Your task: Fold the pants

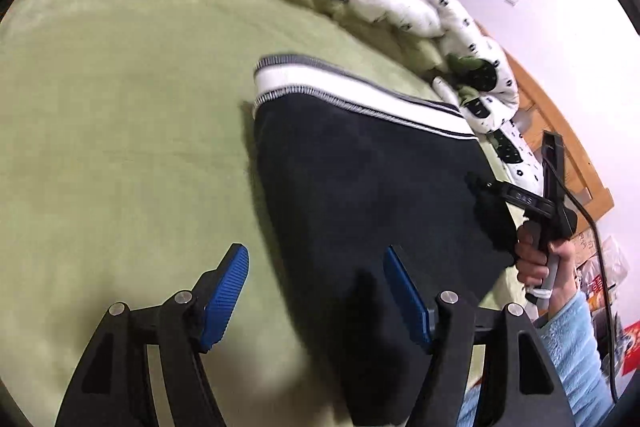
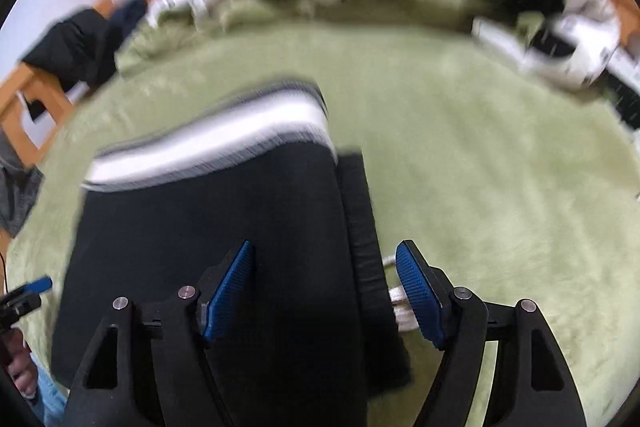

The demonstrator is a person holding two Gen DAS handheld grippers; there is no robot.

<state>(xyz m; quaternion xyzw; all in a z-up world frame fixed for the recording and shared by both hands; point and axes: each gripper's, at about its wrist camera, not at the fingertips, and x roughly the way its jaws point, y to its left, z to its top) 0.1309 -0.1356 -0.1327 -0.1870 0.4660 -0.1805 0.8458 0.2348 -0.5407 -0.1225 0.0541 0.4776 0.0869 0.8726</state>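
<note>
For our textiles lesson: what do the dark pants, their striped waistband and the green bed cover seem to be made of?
Pants: soft matte knit, probably fleece.
Waistband: ribbed knit, likely elastic, white between grey stripes.
Green bed cover: fuzzy plush fabric.

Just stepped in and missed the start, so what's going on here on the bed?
A person holding a two-finger gripper in each hand is folding dark navy pants with a white striped waistband on a green fleece blanket. The pants lie flat, already folded into a compact shape. The left gripper and right gripper are both open above the fabric, gripping nothing.
</note>
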